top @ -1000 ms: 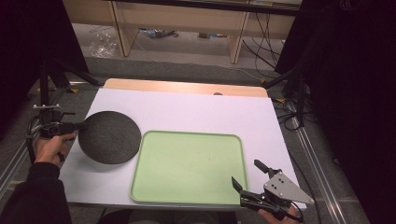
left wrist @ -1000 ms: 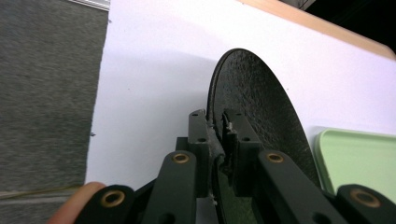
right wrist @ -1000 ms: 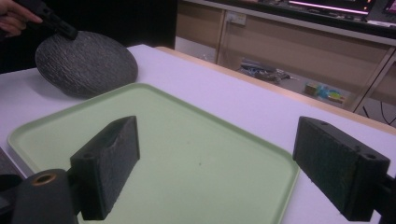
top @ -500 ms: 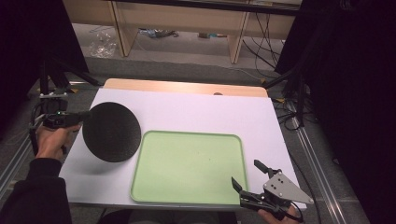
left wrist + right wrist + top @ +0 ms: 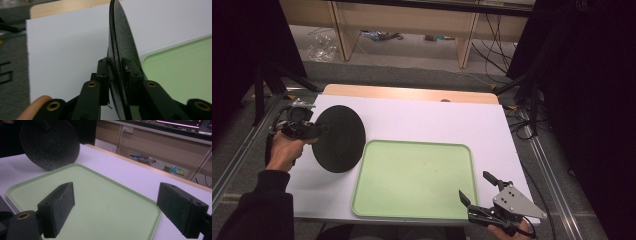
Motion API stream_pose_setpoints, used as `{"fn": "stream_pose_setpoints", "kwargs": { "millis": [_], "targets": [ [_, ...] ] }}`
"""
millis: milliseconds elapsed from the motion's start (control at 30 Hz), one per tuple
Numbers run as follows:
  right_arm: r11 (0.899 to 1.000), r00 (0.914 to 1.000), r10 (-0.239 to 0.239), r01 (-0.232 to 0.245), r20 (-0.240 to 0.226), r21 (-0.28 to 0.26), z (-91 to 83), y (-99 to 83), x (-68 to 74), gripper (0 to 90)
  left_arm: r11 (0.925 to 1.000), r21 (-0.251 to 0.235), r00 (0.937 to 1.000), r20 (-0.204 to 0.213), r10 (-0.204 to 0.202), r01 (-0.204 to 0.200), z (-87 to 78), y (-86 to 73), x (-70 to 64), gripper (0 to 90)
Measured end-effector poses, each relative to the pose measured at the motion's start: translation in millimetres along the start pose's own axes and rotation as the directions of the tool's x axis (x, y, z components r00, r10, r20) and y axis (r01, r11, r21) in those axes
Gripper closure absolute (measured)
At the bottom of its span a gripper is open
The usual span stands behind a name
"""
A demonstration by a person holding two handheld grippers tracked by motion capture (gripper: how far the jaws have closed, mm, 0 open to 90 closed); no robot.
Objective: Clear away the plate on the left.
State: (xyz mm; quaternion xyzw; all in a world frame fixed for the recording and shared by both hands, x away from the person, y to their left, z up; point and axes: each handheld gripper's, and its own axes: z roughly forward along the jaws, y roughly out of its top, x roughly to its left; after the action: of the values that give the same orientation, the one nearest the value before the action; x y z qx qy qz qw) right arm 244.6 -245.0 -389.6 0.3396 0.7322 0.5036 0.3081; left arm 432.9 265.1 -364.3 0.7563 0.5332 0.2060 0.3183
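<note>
A black round plate is held up on edge above the left of the white table, tilted, with my left gripper shut on its left rim. Seen edge-on, the plate sits pinched between the jaws of the left gripper. In the right gripper view the plate hangs at far left above the table. A light green tray lies flat at the table's front middle. My right gripper stands open at the tray's front right corner, its jaws apart over the tray, nothing between them.
The white table top has a wooden strip along its far edge. Metal rails run along both sides. Shelving and cables lie on the floor beyond. A tripod leg stands at far left.
The left gripper has lifted the plate and tipped it from nearly flat to standing on edge. The right gripper has stayed in place.
</note>
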Motion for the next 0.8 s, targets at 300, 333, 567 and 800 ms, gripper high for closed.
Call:
{"fn": "stream_pose_setpoints", "kwargs": {
  "millis": [300, 333, 567, 800],
  "targets": [
    [1.0, 0.9999, 0.007, -0.007, -0.015, -0.006, 1.1, -0.6, 0.2, 15.4, 0.9994, 0.018, 0.9993, 0.024, -0.029, 0.028, 8.9, -5.4, 4.9, 73.0],
    [1.0, 1.0, -0.002, 0.002, -0.009, 0.003, 0.2, -0.3, -0.1, 15.4, 0.999, 0.024, 0.9988, 0.031, -0.038, 0.038, 8.7, -5.8, 6.7, 73.0],
    [1.0, 1.0, 0.0, 0.0, -0.004, 0.006, 0.0, -0.2, -0.4, 15.4, 0.9931, 0.015, 0.9871, 0.109, -0.118, 0.117, 7.1, -12.0, 24.3, 77.0],
    [1.0, 0.9999, -0.001, 0.001, -0.011, 0.006, -0.3, -0.3, -0.8, 15.5, 0.9789, -0.061, 0.9711, 0.152, -0.184, 0.195, 3.1, -14.5, 34.2, 80.2]
  ]
}}
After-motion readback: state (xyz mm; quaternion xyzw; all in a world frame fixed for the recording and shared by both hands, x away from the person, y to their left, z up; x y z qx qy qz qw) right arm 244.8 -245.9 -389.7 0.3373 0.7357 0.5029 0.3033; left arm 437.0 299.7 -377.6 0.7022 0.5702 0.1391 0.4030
